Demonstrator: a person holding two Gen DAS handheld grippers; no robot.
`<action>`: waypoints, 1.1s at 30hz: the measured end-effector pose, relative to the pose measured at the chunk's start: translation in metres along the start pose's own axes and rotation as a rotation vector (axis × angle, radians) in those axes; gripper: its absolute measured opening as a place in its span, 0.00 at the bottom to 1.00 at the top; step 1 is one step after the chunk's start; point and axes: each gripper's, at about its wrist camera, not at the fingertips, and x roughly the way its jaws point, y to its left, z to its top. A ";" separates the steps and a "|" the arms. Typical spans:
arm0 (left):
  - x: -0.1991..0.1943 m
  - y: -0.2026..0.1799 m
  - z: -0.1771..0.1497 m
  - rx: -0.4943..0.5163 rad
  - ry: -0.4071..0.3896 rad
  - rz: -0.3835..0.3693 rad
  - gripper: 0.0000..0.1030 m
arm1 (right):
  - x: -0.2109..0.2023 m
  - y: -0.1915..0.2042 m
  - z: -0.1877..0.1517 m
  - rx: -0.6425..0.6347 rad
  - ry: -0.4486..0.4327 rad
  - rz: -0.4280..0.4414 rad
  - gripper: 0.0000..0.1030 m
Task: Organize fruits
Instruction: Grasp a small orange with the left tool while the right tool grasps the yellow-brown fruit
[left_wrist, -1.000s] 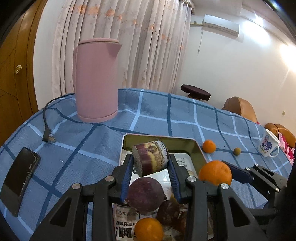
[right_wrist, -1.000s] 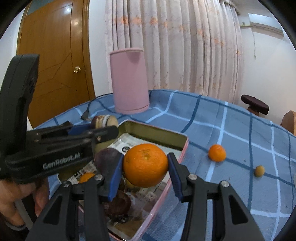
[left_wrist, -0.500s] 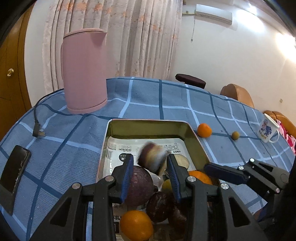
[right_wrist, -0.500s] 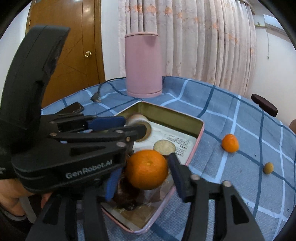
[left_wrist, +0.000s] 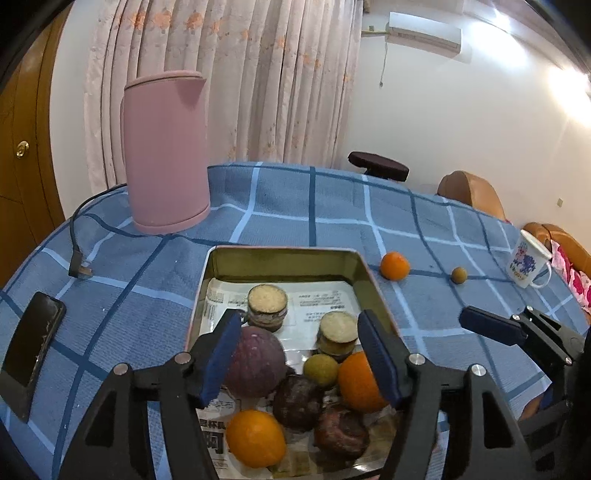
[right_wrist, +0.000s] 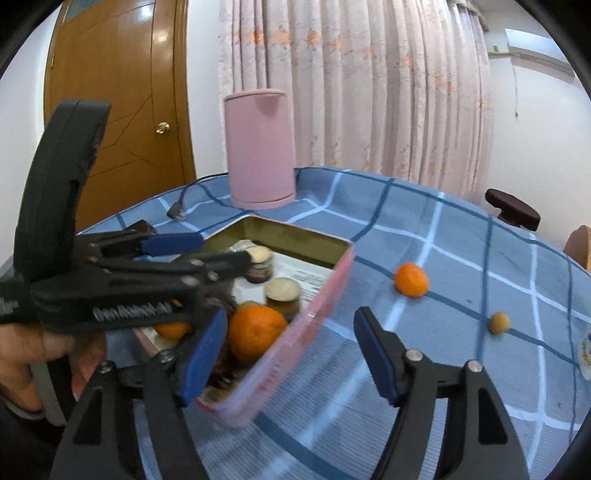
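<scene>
Both tongs stand released, gripping nothing: the left tongs (left_wrist: 301, 354) hang over the near end of the tin, and the right tongs (right_wrist: 290, 354) straddle the tin's pink side wall, one finger over the fruit and the other over bare cloth. Beneath them spreads the desk (left_wrist: 295, 206) in its blue checked cloth, with a tall pink kettle (left_wrist: 166, 151) standing at the far side. Nearer sits the rectangular tin tray (left_wrist: 284, 254), lined with newspaper. Inside it, at the near end, lie a round purple fruit (left_wrist: 255, 362), a large orange (left_wrist: 356, 380), a smaller orange (left_wrist: 256, 437), two dark wrinkled fruits (left_wrist: 297, 402) and a small green one (left_wrist: 320, 369), all crowded together. Further in, two cut stubby pieces (left_wrist: 267, 308) stand upright on the paper, apart from each other. A dark phone (left_wrist: 33, 343) lies at the left edge of the desk. Outside the tin, to its right, rest a white printed mug (left_wrist: 528, 264), a small tangerine (left_wrist: 394, 266) and, beyond it, a tiny brownish fruit (left_wrist: 459, 275).
</scene>
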 end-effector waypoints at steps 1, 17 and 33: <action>-0.002 -0.002 0.001 -0.002 -0.006 -0.004 0.65 | -0.004 -0.006 -0.002 0.002 0.001 -0.015 0.72; 0.038 -0.129 0.013 0.132 0.022 -0.117 0.66 | -0.013 -0.163 -0.011 0.304 0.062 -0.311 0.67; 0.107 -0.132 0.026 0.142 0.109 0.052 0.66 | 0.055 -0.208 -0.007 0.402 0.246 -0.221 0.33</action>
